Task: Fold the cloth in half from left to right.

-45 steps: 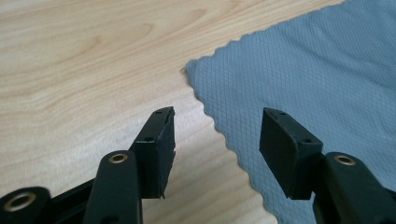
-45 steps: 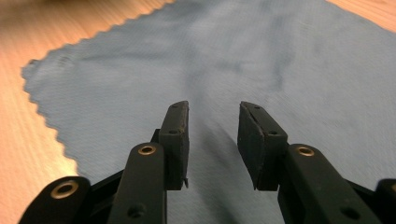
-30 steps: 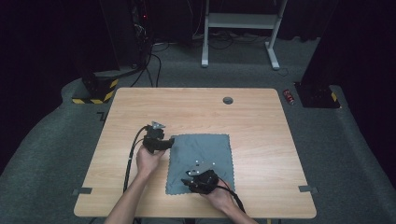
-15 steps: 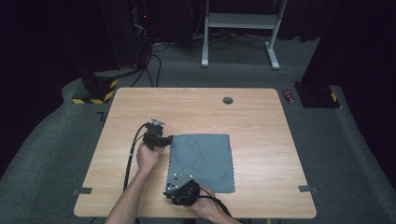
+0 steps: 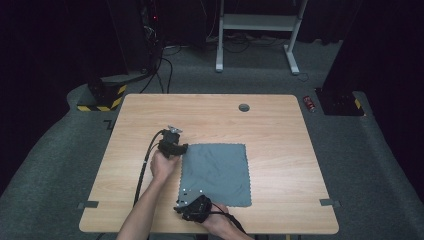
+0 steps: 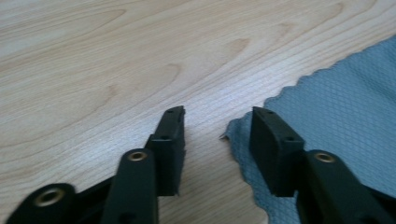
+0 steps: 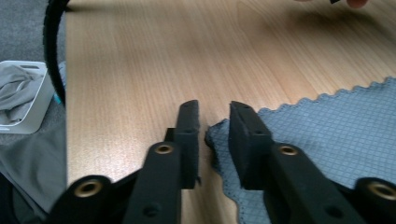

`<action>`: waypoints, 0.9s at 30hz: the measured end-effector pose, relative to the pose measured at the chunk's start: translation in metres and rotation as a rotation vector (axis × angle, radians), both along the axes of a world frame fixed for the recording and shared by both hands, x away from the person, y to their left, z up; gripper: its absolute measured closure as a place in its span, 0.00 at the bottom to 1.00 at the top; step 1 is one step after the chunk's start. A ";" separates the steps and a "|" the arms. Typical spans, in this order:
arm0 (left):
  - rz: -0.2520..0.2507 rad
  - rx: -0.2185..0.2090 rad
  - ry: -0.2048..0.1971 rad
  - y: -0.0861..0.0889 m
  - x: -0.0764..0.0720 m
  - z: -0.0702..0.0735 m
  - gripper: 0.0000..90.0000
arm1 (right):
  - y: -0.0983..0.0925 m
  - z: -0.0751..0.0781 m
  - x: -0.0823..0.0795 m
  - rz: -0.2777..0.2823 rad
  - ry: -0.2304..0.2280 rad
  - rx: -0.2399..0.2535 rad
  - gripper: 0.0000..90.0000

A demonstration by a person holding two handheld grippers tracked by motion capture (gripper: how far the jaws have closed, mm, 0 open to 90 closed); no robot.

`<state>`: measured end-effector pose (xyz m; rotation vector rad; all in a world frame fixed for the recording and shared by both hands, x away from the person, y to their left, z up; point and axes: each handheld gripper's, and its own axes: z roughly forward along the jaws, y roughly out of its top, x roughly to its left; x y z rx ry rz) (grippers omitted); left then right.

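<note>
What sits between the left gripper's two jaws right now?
In the left gripper view, a corner of the grey cloth lies between the jaws of the left gripper, on the bare wooden table. The jaws have just been closing but don't pinch it yet.

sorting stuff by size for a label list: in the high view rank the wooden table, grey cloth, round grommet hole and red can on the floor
1. light wooden table
2. grey scallop-edged cloth
3. red can and dark round grommet hole: both look alike in size, so I won't rank them.

Right gripper (image 5: 186, 206) now at cloth's (image 5: 216, 172) 7 o'clock corner, both grippers' jaws closing, left gripper (image 5: 181, 148) too.
</note>
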<state>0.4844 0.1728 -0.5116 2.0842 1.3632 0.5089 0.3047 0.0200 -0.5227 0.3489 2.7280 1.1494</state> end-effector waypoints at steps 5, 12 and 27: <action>-0.039 -0.011 0.000 -0.004 -0.001 0.000 0.84 | 0.004 0.002 -0.002 -0.007 -0.036 -0.035 0.95; -0.068 -0.026 0.057 -0.005 0.007 0.004 1.00 | 0.004 0.003 -0.001 -0.026 -0.031 -0.038 0.99; -0.052 -0.189 0.030 0.017 0.006 0.024 1.00 | -0.004 0.015 0.005 -0.029 0.016 0.042 1.00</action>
